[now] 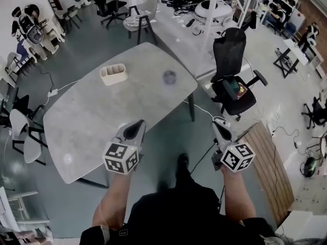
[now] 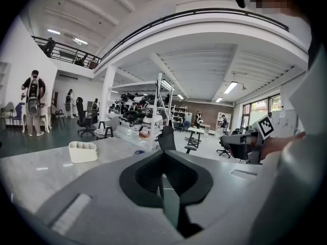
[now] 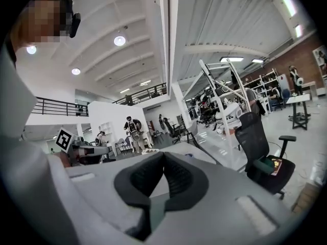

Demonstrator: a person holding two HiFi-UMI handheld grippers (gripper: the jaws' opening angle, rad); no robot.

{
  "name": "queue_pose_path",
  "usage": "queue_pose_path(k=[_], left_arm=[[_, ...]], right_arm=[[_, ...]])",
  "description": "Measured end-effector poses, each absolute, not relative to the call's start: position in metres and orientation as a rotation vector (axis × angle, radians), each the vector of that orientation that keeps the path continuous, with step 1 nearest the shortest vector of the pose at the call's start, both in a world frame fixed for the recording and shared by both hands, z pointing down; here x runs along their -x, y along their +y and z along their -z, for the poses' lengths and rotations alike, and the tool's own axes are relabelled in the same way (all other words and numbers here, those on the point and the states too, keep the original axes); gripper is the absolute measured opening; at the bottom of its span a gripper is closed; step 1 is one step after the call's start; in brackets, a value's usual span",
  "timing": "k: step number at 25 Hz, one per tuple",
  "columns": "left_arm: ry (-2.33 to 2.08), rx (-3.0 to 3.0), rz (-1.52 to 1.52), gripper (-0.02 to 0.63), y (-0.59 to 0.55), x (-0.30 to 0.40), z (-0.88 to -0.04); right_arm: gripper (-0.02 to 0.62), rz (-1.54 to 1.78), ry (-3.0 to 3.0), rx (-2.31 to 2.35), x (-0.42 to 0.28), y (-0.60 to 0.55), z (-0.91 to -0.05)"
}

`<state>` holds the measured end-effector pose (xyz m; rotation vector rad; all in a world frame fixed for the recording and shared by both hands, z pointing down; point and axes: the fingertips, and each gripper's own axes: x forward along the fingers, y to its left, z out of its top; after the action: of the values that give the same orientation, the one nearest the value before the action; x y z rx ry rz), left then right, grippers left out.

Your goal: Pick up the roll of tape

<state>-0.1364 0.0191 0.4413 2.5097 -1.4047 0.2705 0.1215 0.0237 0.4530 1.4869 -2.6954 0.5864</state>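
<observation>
Closed and empty, the left gripper [image 1: 138, 124] hung over the table's [image 1: 76, 131] near edge, the right gripper [image 1: 218, 126] off it. The roll of tape [image 1: 169, 77] lay far across, right of a white holder [image 1: 113, 74]; a black chair [image 1: 232, 68] stood beyond.

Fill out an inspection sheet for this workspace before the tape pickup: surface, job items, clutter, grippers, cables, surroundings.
Surface: grey marbled table, seen from above.
Job's things: roll of tape lies on the table's far side, apart from both grippers.
Clutter: white compartment holder sits left of the tape, not touching it.
Grippers: left gripper is over the table's near edge, jaws together, nothing between them. Right gripper is off the table's right side, jaws together, nothing between them.
Cables: white cable runs on the floor beside the table's right leg. Power strip lies on the floor at left.
Surroundings: black office chair stands to the right; more desks and chairs beyond.
</observation>
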Motion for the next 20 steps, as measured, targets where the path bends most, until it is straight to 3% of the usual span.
queue_pose_path(k=[20], left_arm=[[-1.497,-2.392,-0.31,0.009,-0.189,0.072,-0.458]], right_arm=[[0.003,-0.659,-2.731,-1.195,-0.15,-0.206,-0.491]])
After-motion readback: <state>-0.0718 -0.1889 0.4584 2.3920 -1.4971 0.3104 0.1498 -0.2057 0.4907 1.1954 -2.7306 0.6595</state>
